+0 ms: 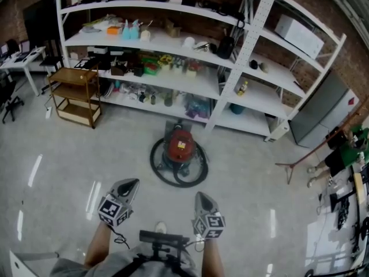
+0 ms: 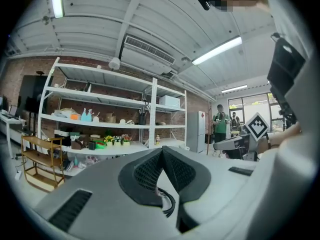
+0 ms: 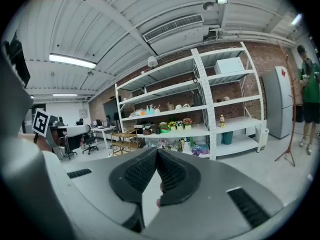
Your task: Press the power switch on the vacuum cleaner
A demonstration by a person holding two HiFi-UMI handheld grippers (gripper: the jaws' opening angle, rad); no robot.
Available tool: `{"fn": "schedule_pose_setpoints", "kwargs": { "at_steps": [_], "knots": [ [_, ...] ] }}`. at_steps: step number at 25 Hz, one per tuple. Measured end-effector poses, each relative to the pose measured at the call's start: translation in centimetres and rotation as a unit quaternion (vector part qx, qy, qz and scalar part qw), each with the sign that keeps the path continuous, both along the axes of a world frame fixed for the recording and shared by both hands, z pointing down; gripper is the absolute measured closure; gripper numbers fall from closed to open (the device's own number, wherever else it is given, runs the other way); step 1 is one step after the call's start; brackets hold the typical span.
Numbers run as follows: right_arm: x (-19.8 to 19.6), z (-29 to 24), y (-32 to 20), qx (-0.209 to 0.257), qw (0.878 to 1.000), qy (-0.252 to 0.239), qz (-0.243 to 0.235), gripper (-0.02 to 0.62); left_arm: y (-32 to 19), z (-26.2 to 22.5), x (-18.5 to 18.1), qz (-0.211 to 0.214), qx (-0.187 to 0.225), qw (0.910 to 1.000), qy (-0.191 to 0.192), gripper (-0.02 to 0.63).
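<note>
**Vacuum cleaner on floor, both grippers well short of it**

The tall white metal shelving unit [image 1: 249,45] stands against the brick wall. In front of it on the grey floor [image 1: 69,154] sits the round red vacuum cleaner [image 1: 181,145], ringed by its black hose [image 1: 158,169]. It is well ahead of both grippers. The left gripper [image 1: 133,182] and right gripper [image 1: 201,196] hover side by side, jaws closed tip to tip on nothing.

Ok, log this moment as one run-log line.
stage: before contact | left gripper: shut, empty | right gripper: shut, empty | vacuum cleaner: on floor ahead, untouched
</note>
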State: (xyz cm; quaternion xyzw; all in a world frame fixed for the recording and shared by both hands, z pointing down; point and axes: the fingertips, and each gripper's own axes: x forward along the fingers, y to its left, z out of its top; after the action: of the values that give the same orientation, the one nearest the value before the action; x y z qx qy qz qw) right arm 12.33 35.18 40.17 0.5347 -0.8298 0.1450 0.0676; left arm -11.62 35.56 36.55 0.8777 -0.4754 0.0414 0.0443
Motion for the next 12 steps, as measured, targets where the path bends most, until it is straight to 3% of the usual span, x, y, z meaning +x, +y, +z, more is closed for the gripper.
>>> {"fn": "schedule_pose_setpoints", "kwargs": {
  "at_steps": [12],
  "knots": [
    [2.8,0.9,-10.6,-0.015,1.000,-0.004,-0.014,0.594,-10.0,0.6,2.8,-0.015,-0.007,0.9999,0.000,0.598]
  ]
}}
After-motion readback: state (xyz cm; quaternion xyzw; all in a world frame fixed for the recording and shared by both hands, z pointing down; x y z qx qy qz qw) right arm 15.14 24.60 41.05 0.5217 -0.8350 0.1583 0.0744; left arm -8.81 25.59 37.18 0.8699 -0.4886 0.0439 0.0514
